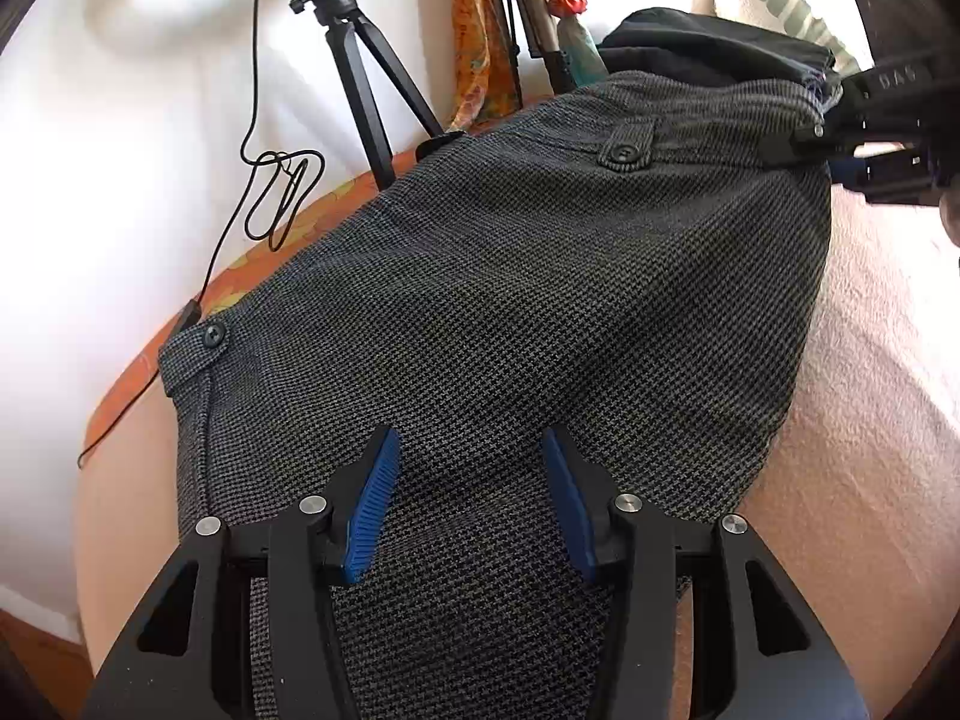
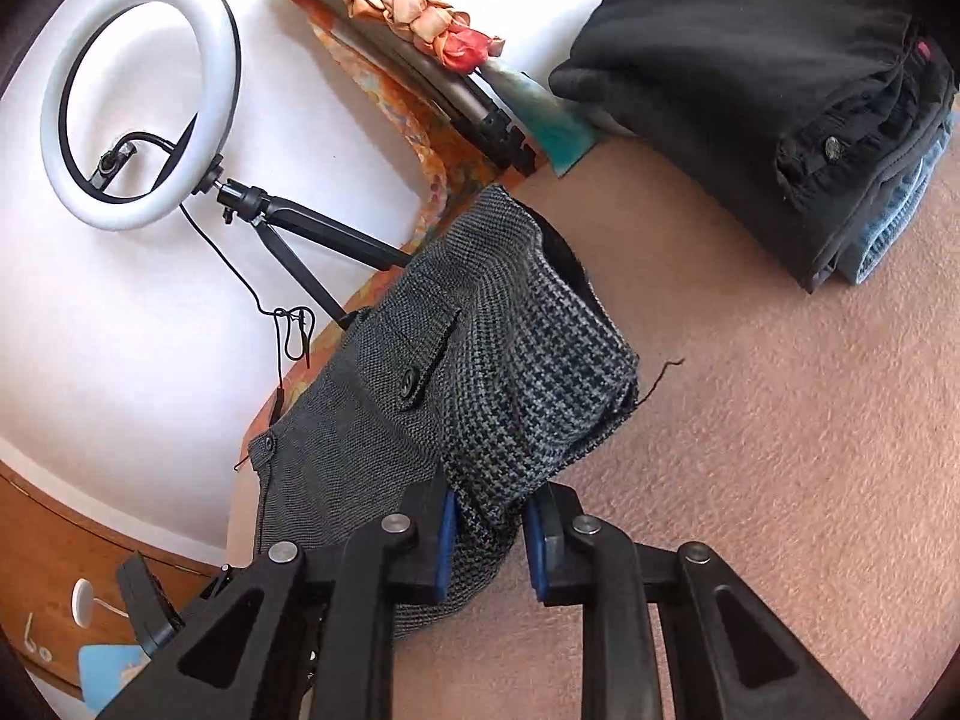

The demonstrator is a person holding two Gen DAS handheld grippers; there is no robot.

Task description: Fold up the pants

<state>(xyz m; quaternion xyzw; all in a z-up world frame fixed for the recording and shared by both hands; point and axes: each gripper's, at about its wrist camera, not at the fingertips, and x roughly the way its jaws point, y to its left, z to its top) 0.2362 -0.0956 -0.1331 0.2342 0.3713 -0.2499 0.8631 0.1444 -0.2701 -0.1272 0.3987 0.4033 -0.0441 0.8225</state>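
Observation:
Grey houndstooth pants [image 1: 510, 312] lie on a pink blanket [image 1: 870, 450], waistband with black buttons toward the far edge. My left gripper [image 1: 471, 480] is open, its blue pads [image 1: 375, 510] spread just above the pants fabric near me. My right gripper [image 2: 489, 531] has its blue pads closed on a bunched fold of the pants [image 2: 528, 384], lifting that corner. The right gripper also shows in the left wrist view [image 1: 804, 141] at the far right corner of the pants.
A stack of folded dark clothes [image 2: 750, 90] with a blue item under it lies at the far right on the blanket [image 2: 780, 450]. A ring light [image 2: 144, 102] on a black tripod [image 1: 360, 78] stands by the white wall, its cable hanging. Orange patterned cloth [image 2: 420, 18] lies at the back.

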